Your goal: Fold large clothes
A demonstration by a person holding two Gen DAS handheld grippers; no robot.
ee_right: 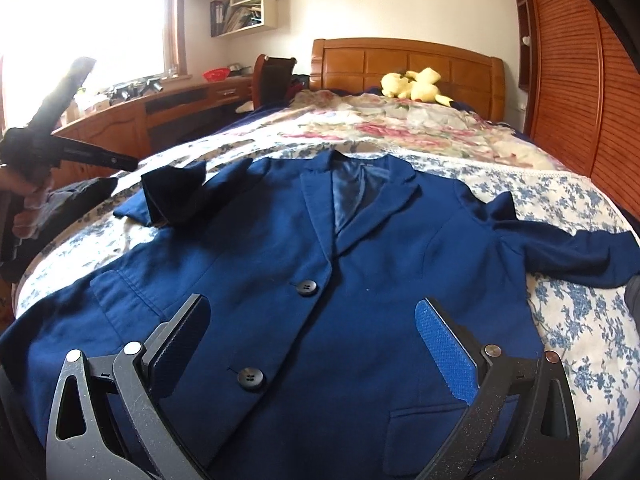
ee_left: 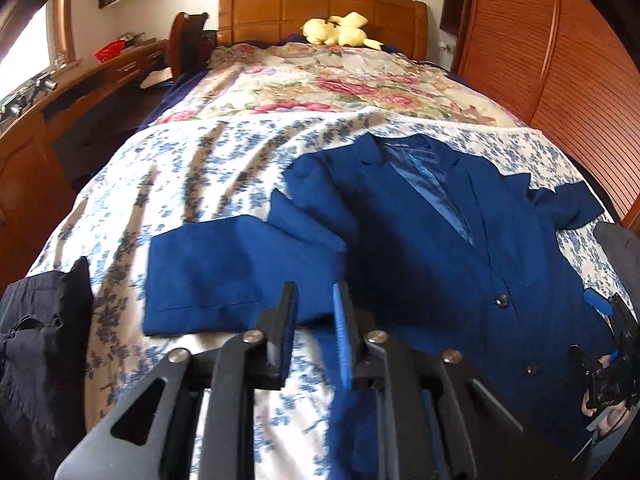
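A blue blazer (ee_right: 360, 280) lies face up and buttoned on the bed, collar toward the headboard. It also shows in the left wrist view (ee_left: 420, 240). Its left sleeve (ee_left: 224, 276) is bent across the sheet, cuff toward me. Its right sleeve (ee_right: 568, 252) stretches out to the right. My left gripper (ee_left: 316, 300) hovers just above the sleeve's near edge, jaws narrowly apart with nothing between them. It shows far left in the right wrist view (ee_right: 60, 104). My right gripper (ee_right: 316, 320) is wide open above the blazer's lower front; it shows at the right edge of the left wrist view (ee_left: 608, 320).
A blue floral sheet (ee_left: 192, 172) covers the near half of the bed, a pink floral quilt (ee_left: 320, 84) the far half. A yellow plush toy (ee_right: 416, 84) sits by the wooden headboard. A dark garment (ee_left: 36, 344) lies at the left edge. A desk (ee_right: 160, 108) stands left, a wardrobe (ee_right: 580, 80) right.
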